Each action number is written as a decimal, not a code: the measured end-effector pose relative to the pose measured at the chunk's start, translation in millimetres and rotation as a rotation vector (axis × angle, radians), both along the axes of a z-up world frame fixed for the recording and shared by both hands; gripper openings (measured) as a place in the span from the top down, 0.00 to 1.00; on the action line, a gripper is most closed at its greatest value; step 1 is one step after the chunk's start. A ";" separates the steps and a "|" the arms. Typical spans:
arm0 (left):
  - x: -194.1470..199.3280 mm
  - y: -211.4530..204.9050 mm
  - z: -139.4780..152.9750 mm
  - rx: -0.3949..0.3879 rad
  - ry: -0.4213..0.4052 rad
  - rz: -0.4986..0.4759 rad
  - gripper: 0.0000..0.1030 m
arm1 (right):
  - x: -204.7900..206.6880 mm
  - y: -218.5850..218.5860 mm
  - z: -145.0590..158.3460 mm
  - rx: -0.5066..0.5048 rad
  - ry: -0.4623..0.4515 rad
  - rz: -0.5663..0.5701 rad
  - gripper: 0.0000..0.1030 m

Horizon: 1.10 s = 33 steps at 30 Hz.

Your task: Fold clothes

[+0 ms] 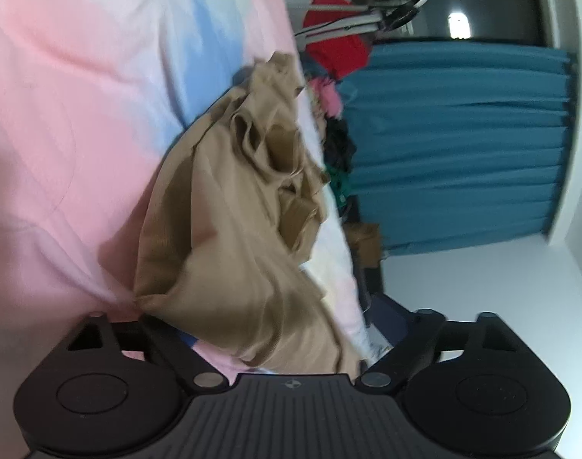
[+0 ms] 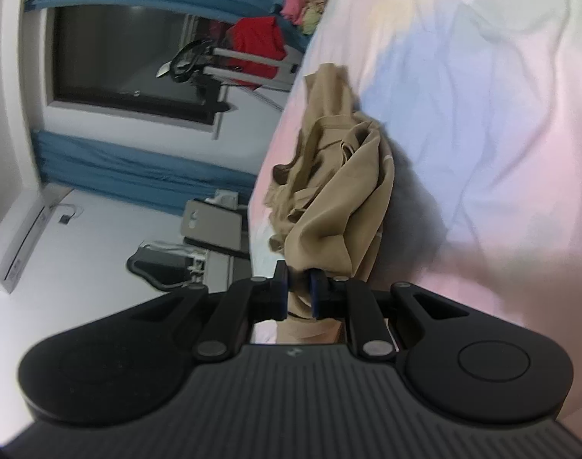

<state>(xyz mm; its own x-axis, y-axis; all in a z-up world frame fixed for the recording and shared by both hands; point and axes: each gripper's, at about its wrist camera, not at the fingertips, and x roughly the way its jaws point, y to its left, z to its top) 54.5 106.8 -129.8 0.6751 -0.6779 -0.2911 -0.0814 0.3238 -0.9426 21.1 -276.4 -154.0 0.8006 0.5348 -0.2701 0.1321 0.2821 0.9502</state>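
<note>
A crumpled tan garment (image 1: 233, 229) lies on the pastel pink and blue bedsheet (image 1: 61, 134); both views are rolled sideways. In the left wrist view my left gripper (image 1: 279, 344) has its jaws spread wide, and the near end of the garment lies between them; the fingertips are hidden. In the right wrist view my right gripper (image 2: 299, 287) is shut on a bunched edge of the tan garment (image 2: 336, 191), pinched between its blue pads (image 2: 314, 290). The rest of the garment trails away across the bedsheet (image 2: 482, 114).
Teal curtains (image 1: 463, 145) and a dark window (image 2: 118, 61) are beyond the bed edge. A red garment (image 1: 336, 49) hangs on a metal rack. A pile of coloured clothes (image 1: 333, 114) sits at the bed's far end. White boxes and grey furniture (image 2: 210, 225) stand on the floor.
</note>
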 end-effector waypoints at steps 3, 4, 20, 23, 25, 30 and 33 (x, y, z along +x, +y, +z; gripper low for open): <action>-0.8 -3.9 4.8 0.048 -0.019 0.005 0.28 | 1.9 1.4 -5.7 0.006 0.043 0.007 0.84; -0.7 -5.0 4.7 0.064 -0.019 0.008 0.30 | 2.6 1.8 -7.6 0.009 0.058 0.009 0.84; 3.3 8.0 -6.1 0.121 0.047 0.058 0.77 | 3.7 7.4 -36.1 -0.017 0.211 -0.014 0.40; 1.6 8.2 -3.6 0.123 0.035 0.063 0.77 | 0.9 5.1 -32.4 -0.054 0.183 -0.037 0.65; -1.0 6.8 0.4 0.131 0.015 0.065 0.79 | 1.4 10.6 -26.5 -0.116 0.156 -0.020 0.79; -12.5 7.5 17.5 0.141 -0.055 0.065 0.82 | -3.9 15.4 -2.8 -0.185 0.012 -0.040 0.84; -16.6 6.5 38.5 0.159 -0.110 0.064 0.86 | -6.3 12.4 16.3 -0.192 -0.056 -0.046 0.85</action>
<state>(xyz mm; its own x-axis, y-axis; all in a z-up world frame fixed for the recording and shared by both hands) 38.0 113.3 -91.3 0.7490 -0.5839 -0.3130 -0.0062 0.4663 -0.8846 14.9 -264.1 -137.7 0.8396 0.4402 -0.3184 0.0978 0.4540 0.8856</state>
